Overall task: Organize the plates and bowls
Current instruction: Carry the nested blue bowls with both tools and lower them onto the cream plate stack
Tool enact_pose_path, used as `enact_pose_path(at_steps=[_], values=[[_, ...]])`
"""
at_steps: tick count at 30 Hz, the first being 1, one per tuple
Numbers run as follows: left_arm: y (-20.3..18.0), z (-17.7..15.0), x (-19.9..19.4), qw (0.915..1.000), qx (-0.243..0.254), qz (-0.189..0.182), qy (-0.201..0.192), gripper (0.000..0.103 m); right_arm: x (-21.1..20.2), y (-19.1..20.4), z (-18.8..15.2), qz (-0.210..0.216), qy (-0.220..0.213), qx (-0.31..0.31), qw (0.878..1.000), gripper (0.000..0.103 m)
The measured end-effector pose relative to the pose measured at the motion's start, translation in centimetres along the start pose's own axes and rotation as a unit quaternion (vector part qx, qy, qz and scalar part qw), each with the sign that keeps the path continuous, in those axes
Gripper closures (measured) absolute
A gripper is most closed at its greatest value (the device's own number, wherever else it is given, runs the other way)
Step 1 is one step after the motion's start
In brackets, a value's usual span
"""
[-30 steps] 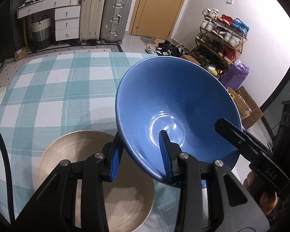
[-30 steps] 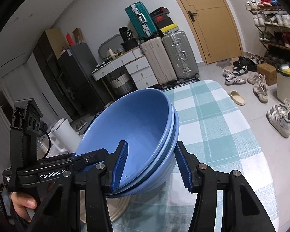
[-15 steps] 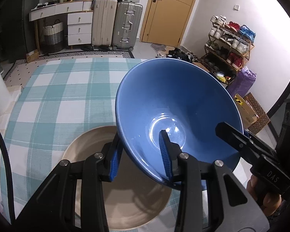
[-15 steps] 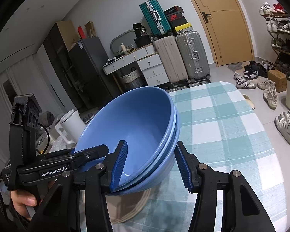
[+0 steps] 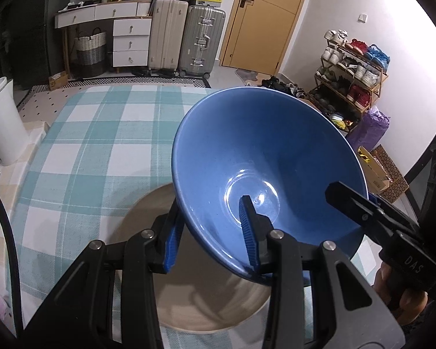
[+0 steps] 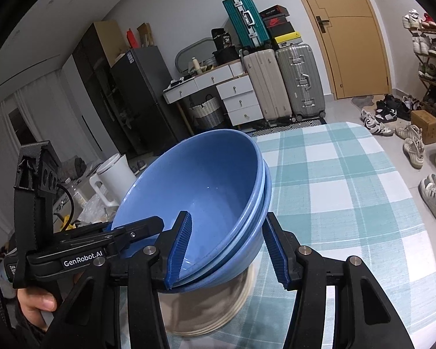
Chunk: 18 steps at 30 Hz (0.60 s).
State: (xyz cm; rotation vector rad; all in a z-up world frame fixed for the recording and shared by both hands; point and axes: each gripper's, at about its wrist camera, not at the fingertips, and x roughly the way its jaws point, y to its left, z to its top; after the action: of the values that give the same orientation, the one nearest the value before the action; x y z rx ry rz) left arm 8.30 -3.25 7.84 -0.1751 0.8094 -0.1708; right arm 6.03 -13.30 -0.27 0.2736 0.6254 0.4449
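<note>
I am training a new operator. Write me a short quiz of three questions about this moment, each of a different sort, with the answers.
1. True or false: the blue bowls are a nested stack, not a single bowl.
2. Multiple choice: what lies under the stack? A) a beige plate B) a metal tray C) a wooden board
3. Fill the gap: each gripper pinches the stack's wall with one jaw inside and one jaw ____.

Key:
1. True: the right wrist view shows several rims.
2. A: the beige plate lies on the checked cloth.
3. Outside: the left gripper and the right gripper both grip so.
</note>
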Motion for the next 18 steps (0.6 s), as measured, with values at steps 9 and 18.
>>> enact_pose_path(at_steps=[9,18], values=[[3.4,-0.9,0.0,0.9998,-0.018,0.006,0.001,0.070,1.7,2.0,-0.7,0.006,0.018,-0.015,1.000,0.051],[6.7,-2.1,0.3,0.9992,-0.035,0.019,0.003,0.070,3.8,3.8,-1.6,0.015,0.035,-0.027,0.999,0.051]])
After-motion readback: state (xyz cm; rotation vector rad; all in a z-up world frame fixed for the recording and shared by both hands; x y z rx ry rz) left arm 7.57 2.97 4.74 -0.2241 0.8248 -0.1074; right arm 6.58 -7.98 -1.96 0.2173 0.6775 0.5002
